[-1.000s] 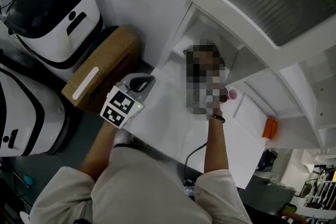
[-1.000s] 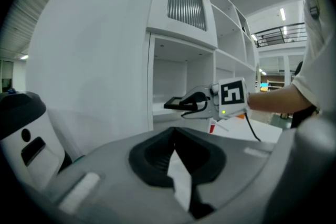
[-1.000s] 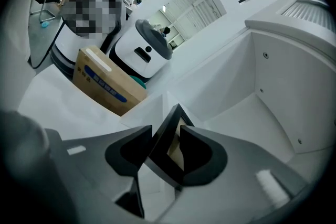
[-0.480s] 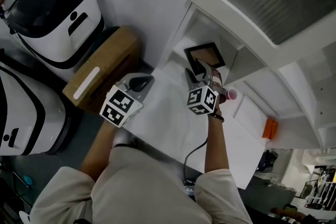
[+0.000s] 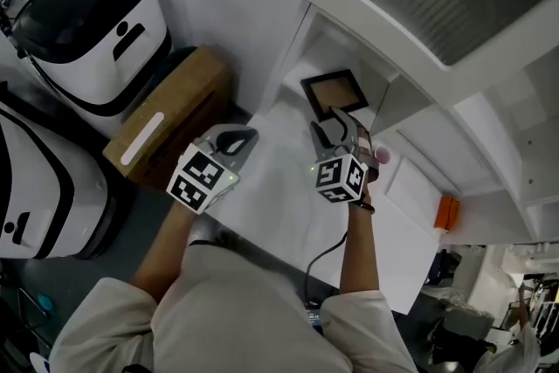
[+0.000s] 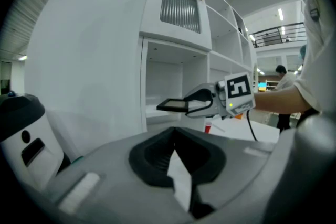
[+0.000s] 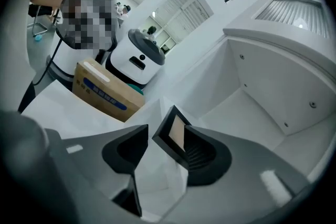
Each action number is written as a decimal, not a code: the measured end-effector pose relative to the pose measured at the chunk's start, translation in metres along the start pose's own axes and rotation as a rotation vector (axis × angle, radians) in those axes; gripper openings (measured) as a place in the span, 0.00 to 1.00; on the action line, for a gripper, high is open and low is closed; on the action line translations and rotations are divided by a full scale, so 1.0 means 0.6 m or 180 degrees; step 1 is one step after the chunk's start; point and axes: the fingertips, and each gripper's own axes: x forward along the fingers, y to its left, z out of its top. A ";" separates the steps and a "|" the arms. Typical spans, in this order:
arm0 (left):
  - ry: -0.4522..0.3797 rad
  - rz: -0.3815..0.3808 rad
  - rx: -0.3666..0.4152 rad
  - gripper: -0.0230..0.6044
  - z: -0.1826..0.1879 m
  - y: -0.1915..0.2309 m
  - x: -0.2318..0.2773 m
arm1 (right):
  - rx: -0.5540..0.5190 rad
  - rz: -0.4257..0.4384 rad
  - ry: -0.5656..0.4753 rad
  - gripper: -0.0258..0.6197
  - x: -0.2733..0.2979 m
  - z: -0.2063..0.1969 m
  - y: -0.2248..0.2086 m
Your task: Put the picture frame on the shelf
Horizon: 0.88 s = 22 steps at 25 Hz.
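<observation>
The picture frame (image 5: 333, 92), black with a brown panel, is at the mouth of the white shelf's lower compartment (image 5: 301, 70). My right gripper (image 5: 334, 125) has the frame (image 7: 173, 135) between its jaws, which are opening. The frame leans on the right-hand finger (image 7: 202, 152) and the other finger stands apart from it. The left gripper view shows the frame (image 6: 173, 105) flat at the right gripper (image 6: 188, 105), just above the shelf floor. My left gripper (image 5: 243, 136) hangs shut and empty over the table's left end (image 6: 175, 131).
A white table (image 5: 279, 205) runs under the shelf, with a pink cup (image 5: 385, 156) and an orange thing (image 5: 449, 212) to the right. On the floor at the left are a cardboard box (image 5: 166, 113) and white-and-black machines (image 5: 87, 22). A cable hangs off the table's near edge.
My right gripper has drawn back a little from the shelf, while the frame stays at the compartment's mouth. The left gripper has hardly moved.
</observation>
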 end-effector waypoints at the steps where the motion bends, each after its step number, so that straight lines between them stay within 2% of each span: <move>1: -0.0004 -0.0011 0.0005 0.04 0.001 -0.005 0.000 | 0.0067 -0.0010 -0.0025 0.36 -0.005 0.000 -0.001; 4: -0.0007 -0.0035 0.0019 0.04 0.003 -0.016 0.000 | 0.0225 -0.0024 -0.0071 0.34 -0.014 -0.001 -0.004; 19: 0.0009 -0.0035 0.0048 0.04 -0.002 -0.015 -0.006 | 0.0428 -0.0017 0.0020 0.18 0.009 -0.005 -0.005; 22: 0.0021 -0.0050 0.0053 0.04 -0.003 -0.014 -0.004 | 0.0492 0.0003 0.0041 0.18 0.014 -0.004 -0.009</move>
